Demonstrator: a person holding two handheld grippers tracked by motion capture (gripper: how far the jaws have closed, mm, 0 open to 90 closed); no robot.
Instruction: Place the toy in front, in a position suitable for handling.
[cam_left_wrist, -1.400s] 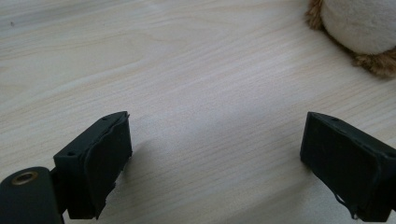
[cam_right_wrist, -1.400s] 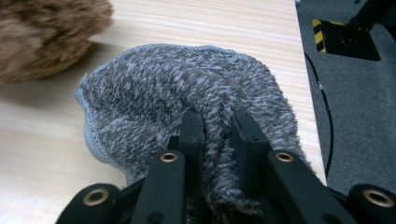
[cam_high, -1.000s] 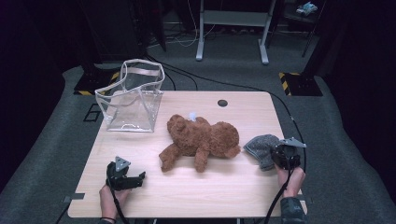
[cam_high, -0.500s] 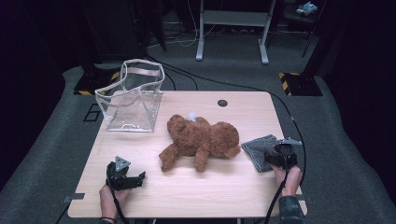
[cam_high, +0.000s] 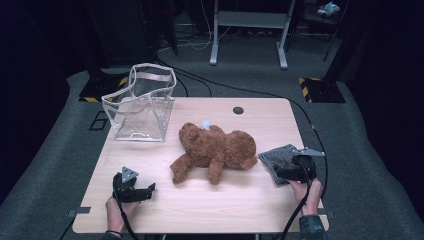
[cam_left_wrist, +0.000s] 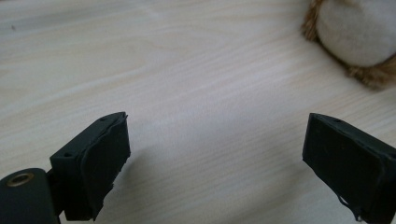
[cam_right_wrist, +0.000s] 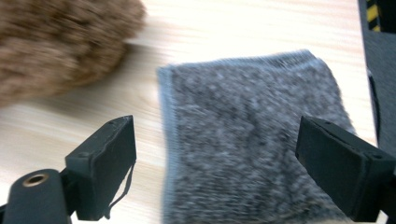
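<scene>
Since a moment ago, the grey cloth (cam_high: 278, 159) has gone from a bunched lump to a flat square on the bench (cam_high: 210, 210), and the right hand-held gripper (cam_high: 280, 173) has just been opening its jaws, with nothing pinched between them.

At the left side of the bench, the left hand-held gripper (cam_high: 150, 189) rests near the front edge. Its jaws are wide open with bare wood between them. Behind it, at the far left corner, stands a clear bag (cam_high: 141, 104). In the middle lies a brown teddy bear (cam_high: 215, 150), its foot near the left hand-held gripper.

At the right, the grey cloth lies flat just beside the bear's head, close to the bench's right edge. The right hand-held gripper sits over the cloth's near part, jaws spread wide, one on each side of it, not squeezing it.
</scene>
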